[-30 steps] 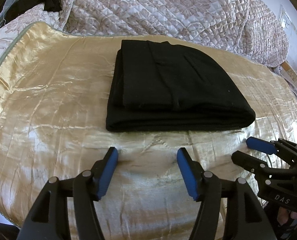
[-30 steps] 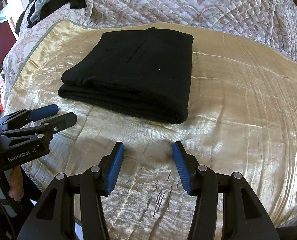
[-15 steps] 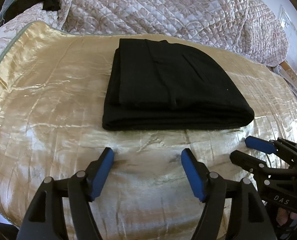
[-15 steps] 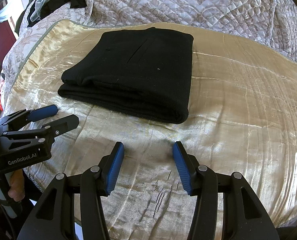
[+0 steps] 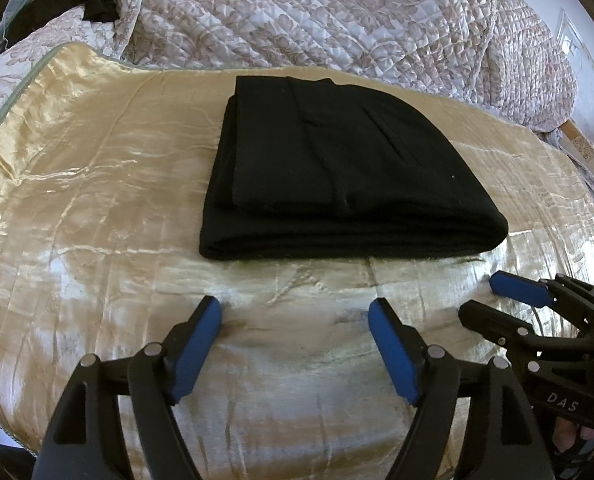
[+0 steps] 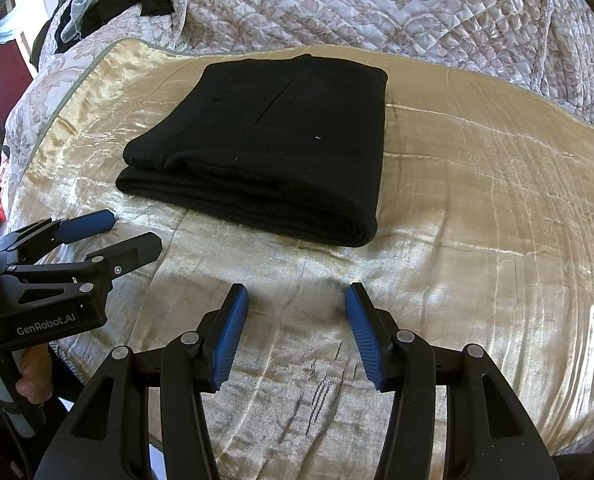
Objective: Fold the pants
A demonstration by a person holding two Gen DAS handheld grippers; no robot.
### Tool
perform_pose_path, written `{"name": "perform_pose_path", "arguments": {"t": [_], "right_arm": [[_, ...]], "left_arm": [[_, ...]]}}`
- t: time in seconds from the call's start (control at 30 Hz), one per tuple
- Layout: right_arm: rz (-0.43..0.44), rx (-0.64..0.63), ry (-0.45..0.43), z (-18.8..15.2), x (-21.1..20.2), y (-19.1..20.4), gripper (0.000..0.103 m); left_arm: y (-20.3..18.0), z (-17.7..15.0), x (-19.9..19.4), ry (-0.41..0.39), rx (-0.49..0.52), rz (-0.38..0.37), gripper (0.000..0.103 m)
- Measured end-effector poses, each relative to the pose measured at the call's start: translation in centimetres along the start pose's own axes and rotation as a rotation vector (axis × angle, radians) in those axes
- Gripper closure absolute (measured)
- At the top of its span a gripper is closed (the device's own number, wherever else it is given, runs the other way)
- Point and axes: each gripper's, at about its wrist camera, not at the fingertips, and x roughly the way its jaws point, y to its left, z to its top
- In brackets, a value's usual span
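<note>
Two grippers: left gripper fingers opening, wider than before, empty; right gripper fingers apart, unchanged.
Pants: black folded pants on gold bedspread, unmoved.
Around: quilt behind.

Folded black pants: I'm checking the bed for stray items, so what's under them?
The black pants lie on the gold satin cover. Whatever lies beneath the bundle is covered.

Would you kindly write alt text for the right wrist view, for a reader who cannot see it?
Black pants lie folded into a neat rectangle on a gold satin bedspread. In the foreground the right gripper is open and empty, short of the pants; the left gripper, its jaws opening with nothing between them, enters at the left edge.
</note>
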Motion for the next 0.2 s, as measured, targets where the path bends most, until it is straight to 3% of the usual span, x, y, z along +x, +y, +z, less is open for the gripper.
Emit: {"name": "perform_pose_path", "arguments": {"t": [0.2], "right_arm": [[0.0, -0.001, 0.0, -0.03, 0.01, -0.01, 0.052]], "left_arm": [[0.0, 0.04, -0.07, -0.003, -0.01, 0.002, 0.024]]}}
